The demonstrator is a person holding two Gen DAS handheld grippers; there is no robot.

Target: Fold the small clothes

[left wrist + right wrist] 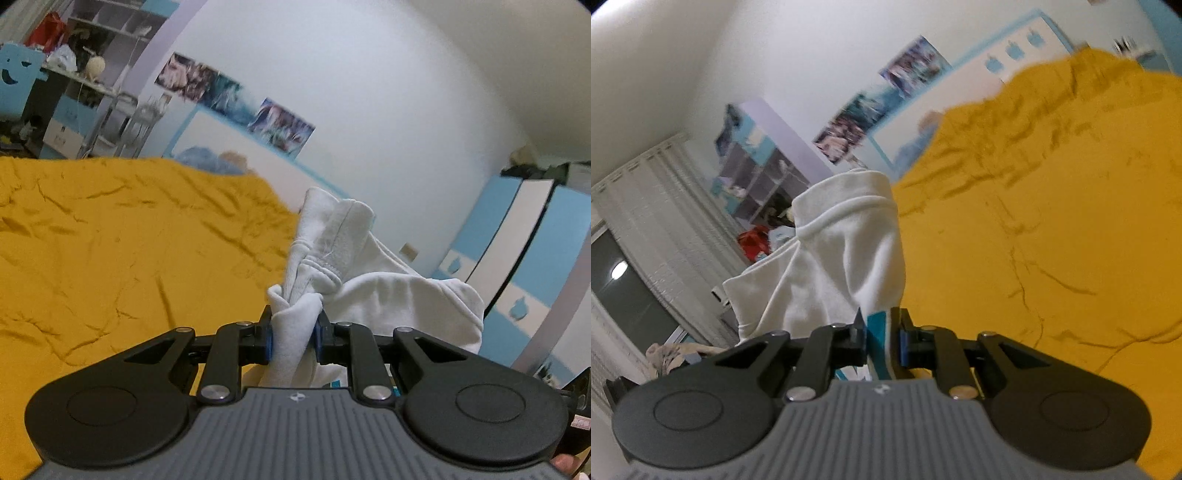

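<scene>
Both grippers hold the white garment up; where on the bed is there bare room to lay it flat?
The yellow bedspread is wrinkled but bare across its wide middle, from the near edge toward the headboard. Crowded only at the head, where a blue bundle lies. The white garment is pinched by the left hand-held gripper and the right hand-held gripper.

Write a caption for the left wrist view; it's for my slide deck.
Left hand-held gripper shut on a bunched white cotton garment above a wrinkled mustard-yellow bedsheet.
</scene>
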